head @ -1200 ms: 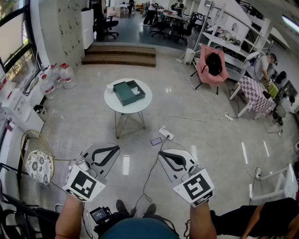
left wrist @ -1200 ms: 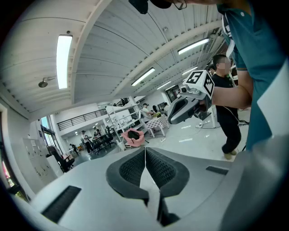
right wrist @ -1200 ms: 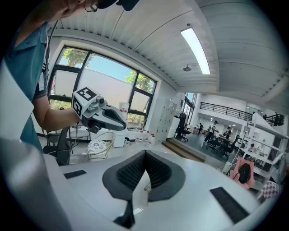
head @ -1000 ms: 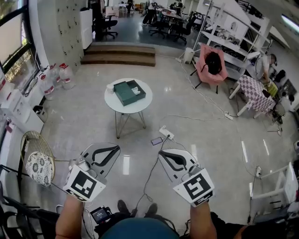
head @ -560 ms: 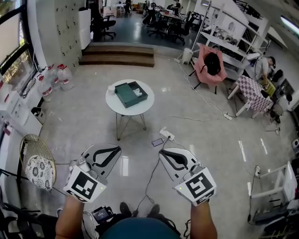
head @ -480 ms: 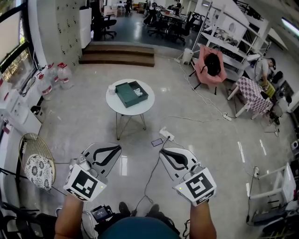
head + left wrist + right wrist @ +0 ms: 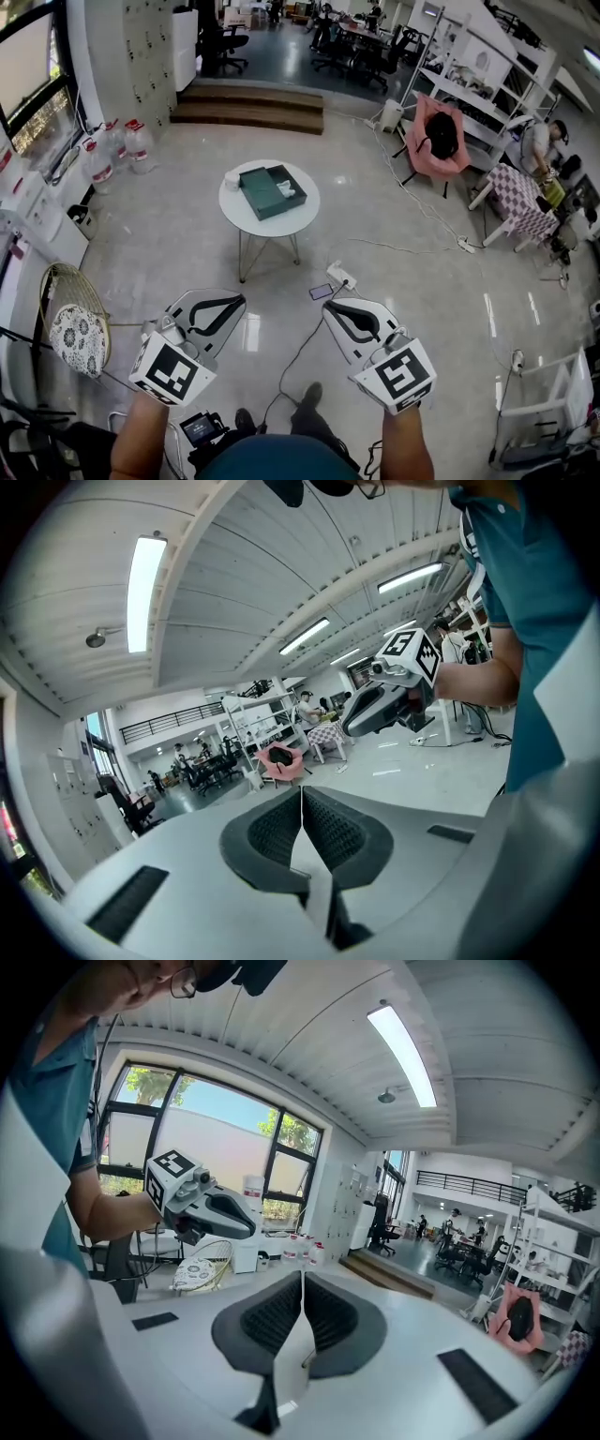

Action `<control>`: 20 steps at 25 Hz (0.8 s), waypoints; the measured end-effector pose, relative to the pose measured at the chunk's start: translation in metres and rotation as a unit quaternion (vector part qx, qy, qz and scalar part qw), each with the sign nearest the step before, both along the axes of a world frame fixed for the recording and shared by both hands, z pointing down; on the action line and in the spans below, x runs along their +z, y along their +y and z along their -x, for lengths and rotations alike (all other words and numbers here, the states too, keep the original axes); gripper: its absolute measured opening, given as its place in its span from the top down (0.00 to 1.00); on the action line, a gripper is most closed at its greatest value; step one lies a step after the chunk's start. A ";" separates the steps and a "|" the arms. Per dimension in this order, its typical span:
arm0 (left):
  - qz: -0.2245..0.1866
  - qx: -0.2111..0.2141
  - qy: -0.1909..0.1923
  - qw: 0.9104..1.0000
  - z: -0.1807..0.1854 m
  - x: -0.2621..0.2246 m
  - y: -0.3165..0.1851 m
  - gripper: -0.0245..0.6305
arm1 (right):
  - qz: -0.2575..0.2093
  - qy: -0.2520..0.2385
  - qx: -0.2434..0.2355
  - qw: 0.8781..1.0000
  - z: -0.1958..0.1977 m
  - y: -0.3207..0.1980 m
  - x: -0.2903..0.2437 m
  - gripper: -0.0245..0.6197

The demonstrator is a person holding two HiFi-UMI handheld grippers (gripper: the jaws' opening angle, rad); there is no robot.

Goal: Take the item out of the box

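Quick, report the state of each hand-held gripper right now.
Left hand-held gripper: closed, holding nothing.
Right hand-held gripper: closed, holding nothing.

No word, brand name or number can be read anywhere in these views. The only signs are black-and-white square markers, coded patterns and not letters. One sits on the cube (image 7: 172, 368) of the left gripper (image 7: 238, 300), another on the cube (image 7: 394, 373) of the right gripper (image 7: 328, 306). Each gripper view shows the other gripper's marker again. The bottles (image 7: 139, 145) by the wall carry red labels, but their print is too small to read. The green box (image 7: 272, 190) on the table (image 7: 246, 214) shows no legible print.
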State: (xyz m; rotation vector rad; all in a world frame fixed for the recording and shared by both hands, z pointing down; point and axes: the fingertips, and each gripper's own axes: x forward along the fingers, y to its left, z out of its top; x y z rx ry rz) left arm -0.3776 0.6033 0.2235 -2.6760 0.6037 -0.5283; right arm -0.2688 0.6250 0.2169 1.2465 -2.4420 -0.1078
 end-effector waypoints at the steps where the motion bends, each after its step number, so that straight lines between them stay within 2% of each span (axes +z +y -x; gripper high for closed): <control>1: 0.002 -0.006 -0.001 1.000 -0.010 0.000 -0.006 0.93 | 0.002 -0.002 -0.004 1.000 -0.011 -0.008 0.000 0.90; 6: -0.007 -0.033 -0.013 0.999 -0.079 0.003 -0.041 0.93 | -0.005 -0.009 -0.043 0.999 -0.079 -0.052 0.005 0.90; 11: 0.003 -0.063 -0.017 0.998 -0.154 0.009 -0.076 0.93 | -0.001 -0.014 -0.080 0.997 -0.148 -0.097 0.009 0.90; 20: 0.011 -0.101 -0.030 0.994 -0.254 0.017 -0.142 0.93 | 0.002 -0.017 -0.123 0.992 -0.243 -0.170 0.013 0.90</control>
